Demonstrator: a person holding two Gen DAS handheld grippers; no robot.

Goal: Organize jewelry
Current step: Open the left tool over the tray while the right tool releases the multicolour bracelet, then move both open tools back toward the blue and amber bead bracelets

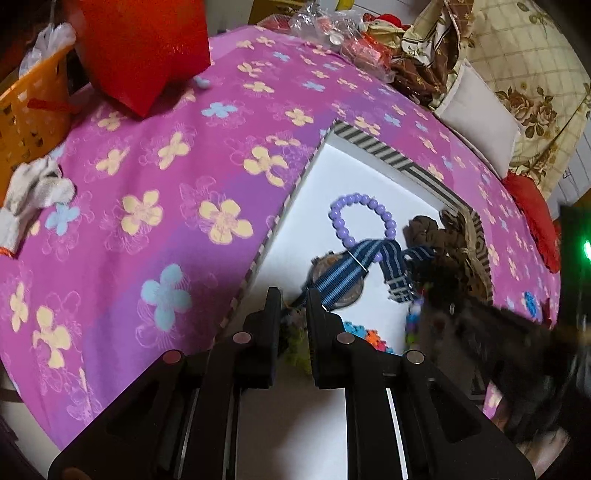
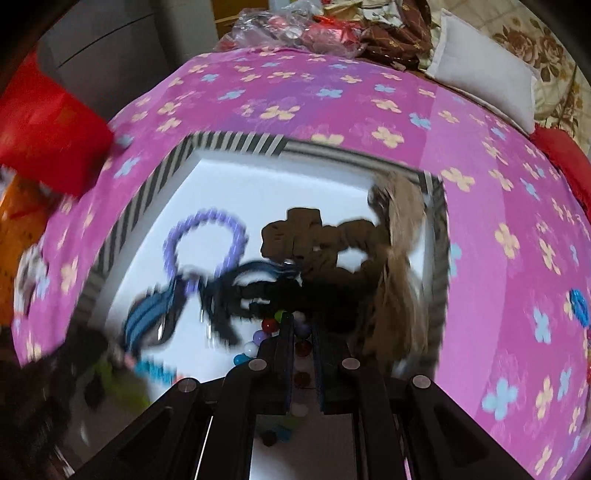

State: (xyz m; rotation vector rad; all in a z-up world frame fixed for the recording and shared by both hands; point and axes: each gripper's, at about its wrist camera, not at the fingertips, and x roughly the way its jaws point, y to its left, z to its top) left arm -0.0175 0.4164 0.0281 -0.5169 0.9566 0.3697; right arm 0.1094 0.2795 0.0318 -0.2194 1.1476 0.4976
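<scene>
A white box with a striped rim (image 1: 373, 146) (image 2: 236, 142) lies on the pink flowered cloth. In it are a purple bead bracelet (image 1: 345, 206) (image 2: 207, 218), a watch with a blue striped strap (image 1: 347, 269) (image 2: 147, 317), a brown scrunchie (image 1: 443, 229) (image 2: 325, 236) and a string of coloured beads (image 2: 258, 338). My left gripper (image 1: 294, 295) hovers over the box, jaws nearly closed around the watch strap's end. My right gripper (image 2: 303, 325) has narrow jaws with coloured beads between them; its view is blurred.
A red bag (image 1: 147, 48) and an orange basket (image 1: 29, 107) stand at the far left. A crumpled white cloth (image 1: 33, 192) lies by the left edge. Plastic packets (image 1: 332, 26) and patterned fabric (image 1: 517, 74) pile at the back. A small blue piece (image 2: 578, 302) lies on the cloth at right.
</scene>
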